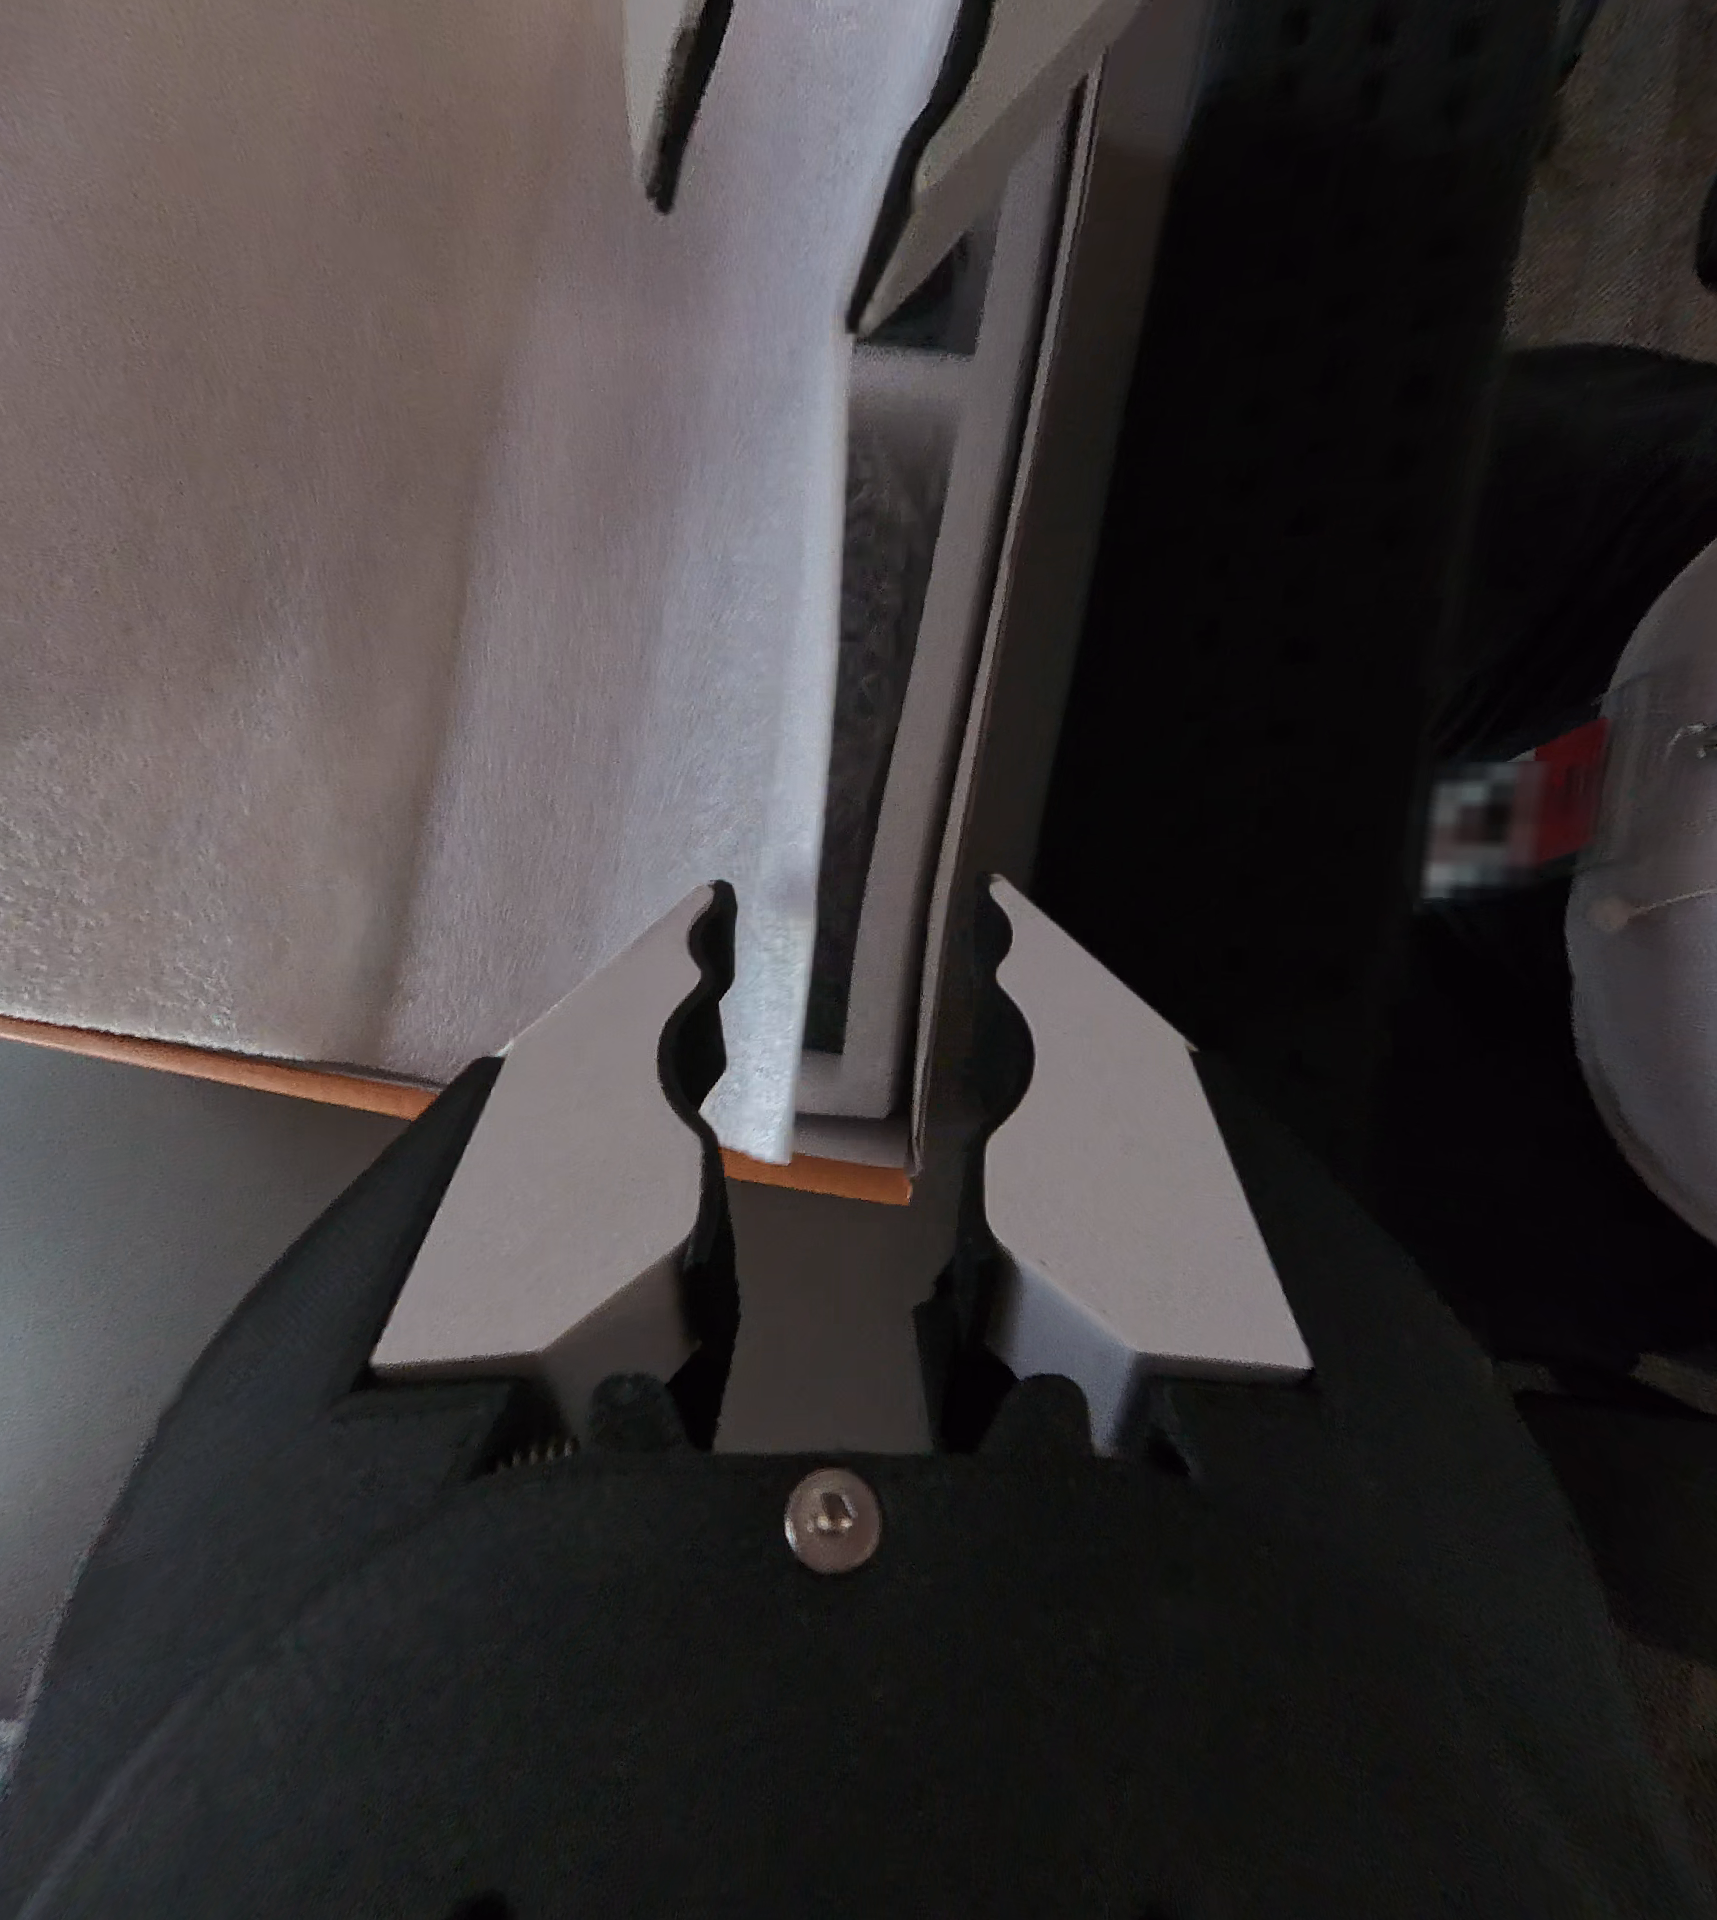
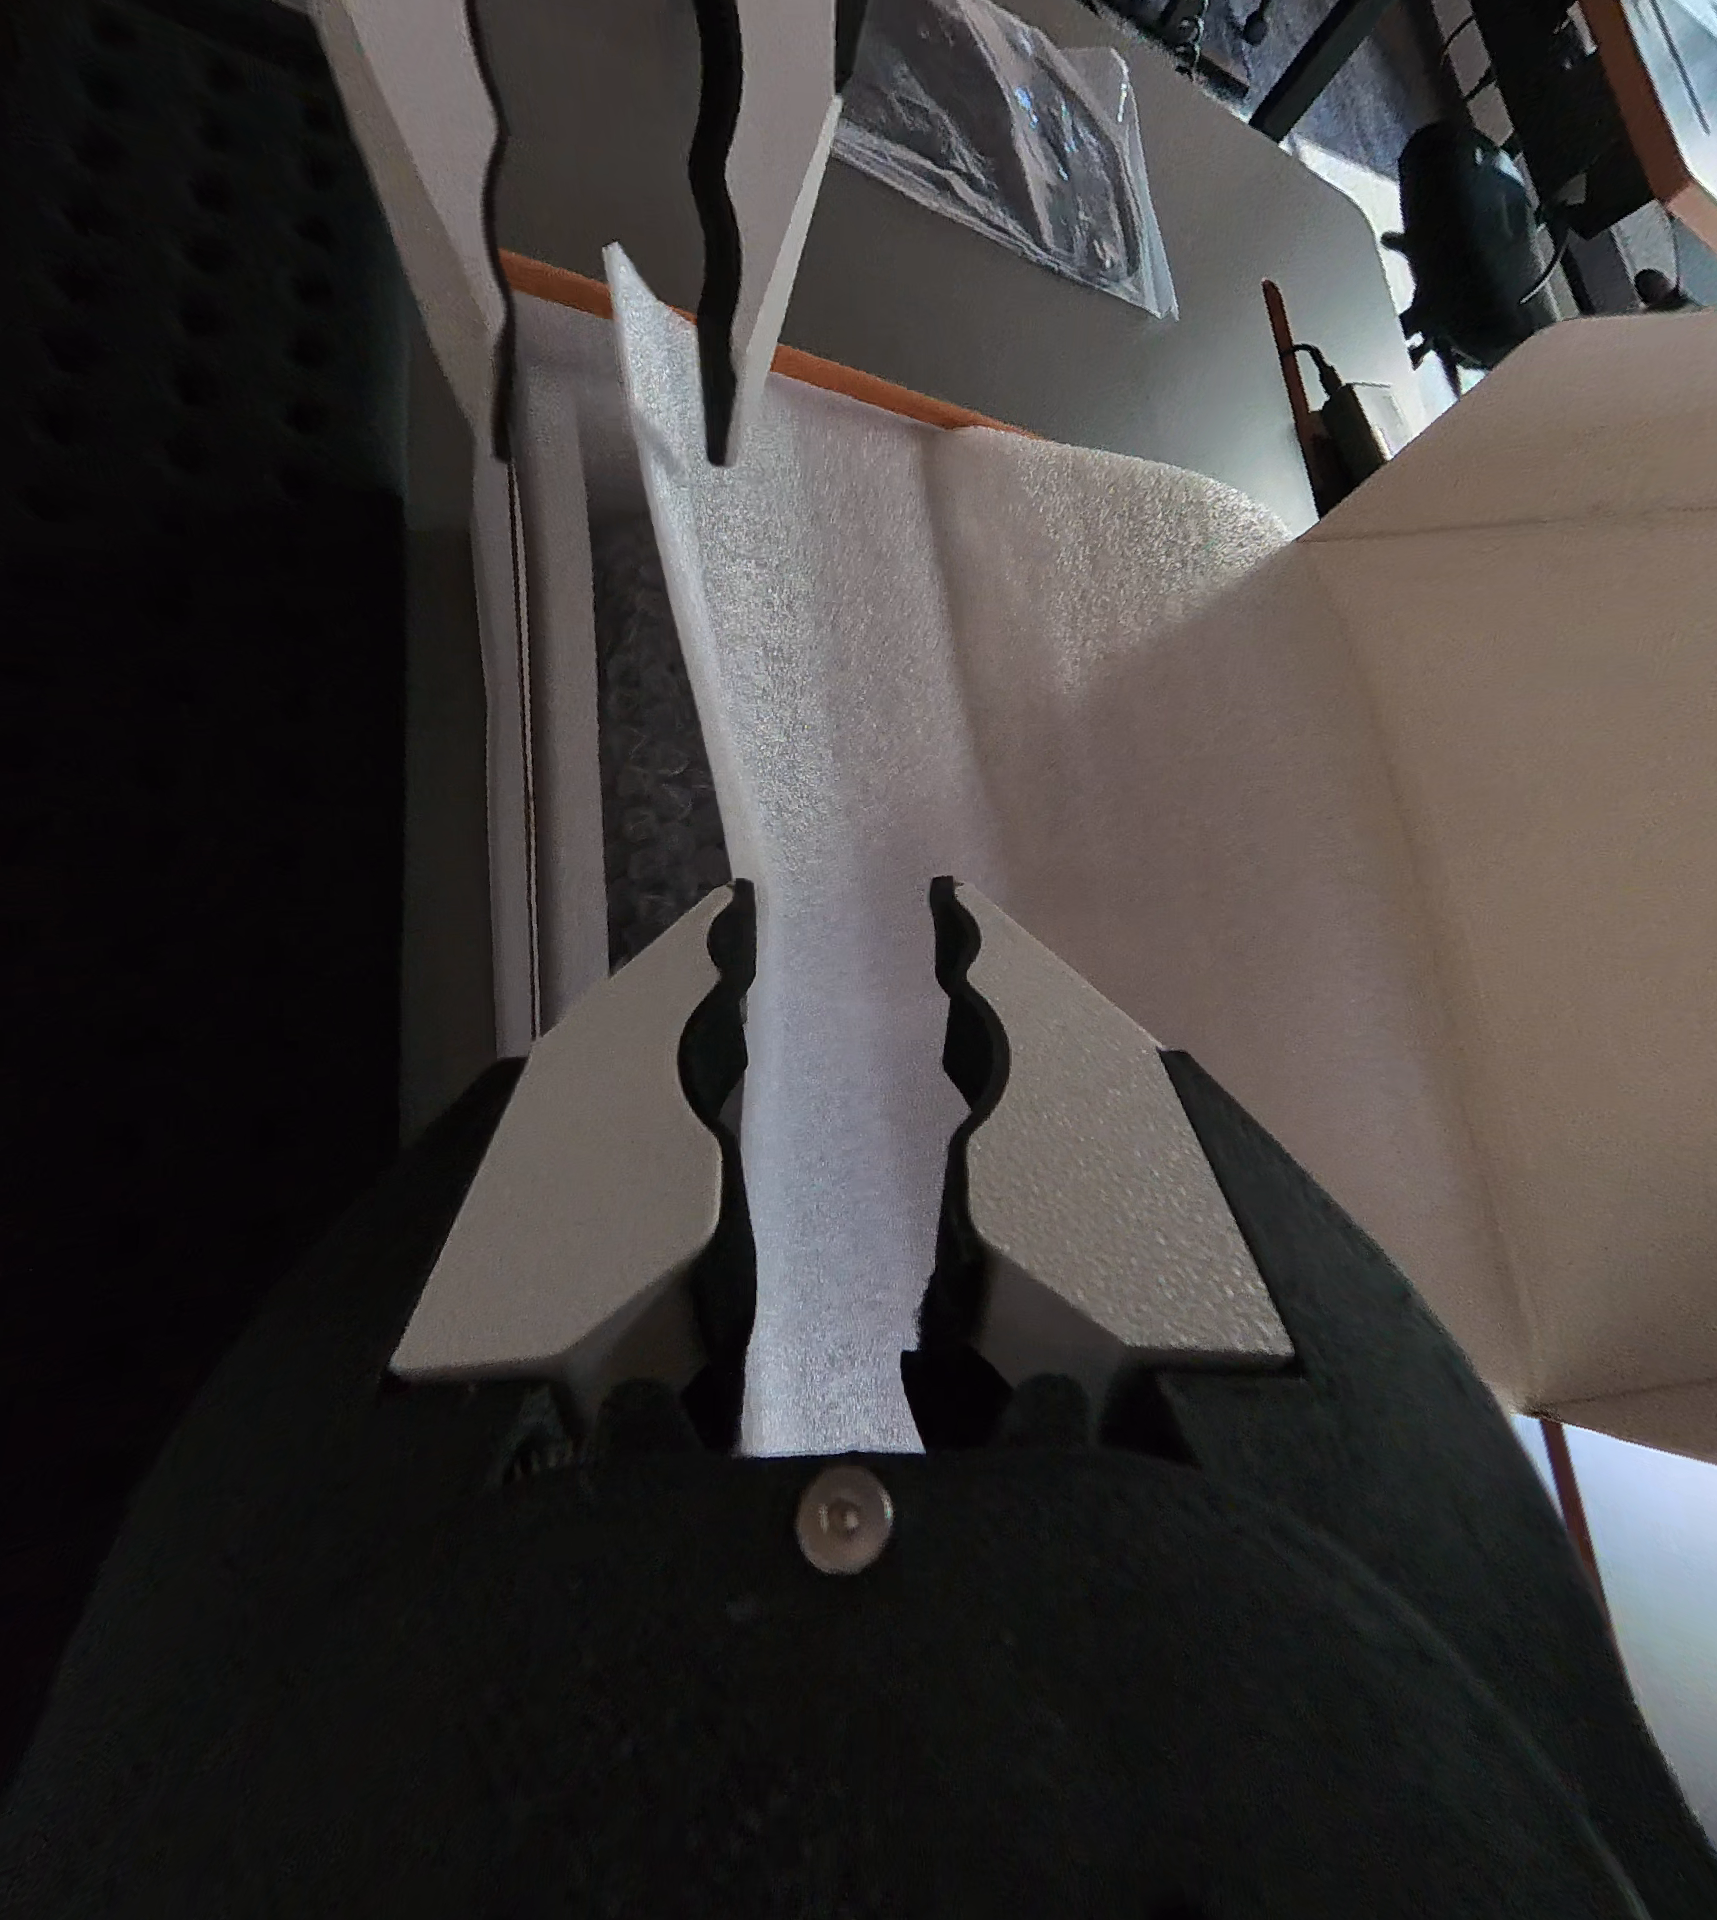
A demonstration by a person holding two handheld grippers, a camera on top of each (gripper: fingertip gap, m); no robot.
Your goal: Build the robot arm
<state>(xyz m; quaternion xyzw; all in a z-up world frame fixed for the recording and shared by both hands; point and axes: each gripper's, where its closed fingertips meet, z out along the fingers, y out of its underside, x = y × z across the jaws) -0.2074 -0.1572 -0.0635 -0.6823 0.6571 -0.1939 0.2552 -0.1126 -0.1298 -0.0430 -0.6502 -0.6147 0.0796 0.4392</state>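
Observation:
A white foam sheet (image 1: pixel 314 520) lies over an open white box (image 1: pixel 947 727) and is lifted along one edge. My left gripper (image 1: pixel 856 894) is open. The sheet's near corner rests against its left finger, and the box wall stands by its right finger. My right gripper (image 2: pixel 843 888) is open astride the opposite edge of the sheet (image 2: pixel 833 644), whose lifted edge touches its left finger. Each gripper faces the other: the right gripper (image 1: pixel 792 125) shows at the top of the left wrist view, the left gripper (image 2: pixel 610 452) at the top of the right wrist view. Dark grey fuzzy material (image 2: pixel 646 727) lies in the box.
The box's lid flap (image 2: pixel 1456 831) stands open to the right. Black dimpled foam (image 2: pixel 158 520) lies beside the box. The table's orange edge (image 1: pixel 210 1060) runs under the sheet. A white rounded object (image 1: pixel 1716 935) sits at the right. A clear plastic bag (image 2: pixel 1020 156) lies beyond. The gap from one gripper's tips to the other's is roughly 11 cm.

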